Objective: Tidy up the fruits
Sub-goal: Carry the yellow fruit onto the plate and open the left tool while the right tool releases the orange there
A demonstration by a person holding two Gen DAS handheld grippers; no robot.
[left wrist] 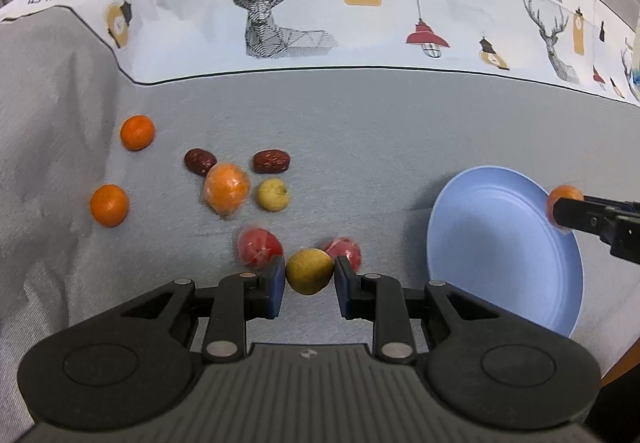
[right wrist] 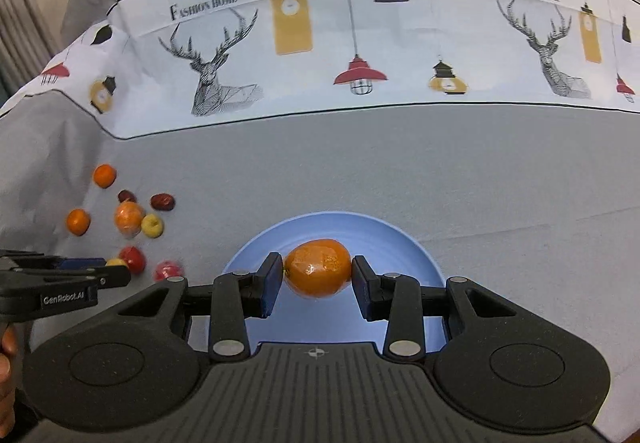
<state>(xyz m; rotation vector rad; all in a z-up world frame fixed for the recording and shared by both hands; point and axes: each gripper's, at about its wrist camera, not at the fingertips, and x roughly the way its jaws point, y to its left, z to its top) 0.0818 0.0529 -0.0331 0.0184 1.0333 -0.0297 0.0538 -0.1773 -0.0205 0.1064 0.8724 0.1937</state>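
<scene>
Right wrist view: our right gripper (right wrist: 317, 270) pinches a wrapped orange (right wrist: 317, 267) over the blue plate (right wrist: 416, 247) (apparently empty), so release comes next; our left gripper (left wrist: 310, 273) brackets a yellow-green fruit (left wrist: 309, 270), contact unclear.

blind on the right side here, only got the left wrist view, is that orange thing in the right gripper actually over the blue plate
Observer: Yes. In the right wrist view the wrapped orange fruit sits between the right gripper fingers, with the round blue plate directly behind and below it.
Operator: plate got anything in it yet
Observer: No fruit shows on the plate in either view; the part under the gripper body is hidden.
Operator: can the right cam see my left gripper
Observer: Yes, at its left edge: the left gripper reaches in, with the round yellow-green fruit barely visible at its tips, beside a red wrapped fruit.
</scene>
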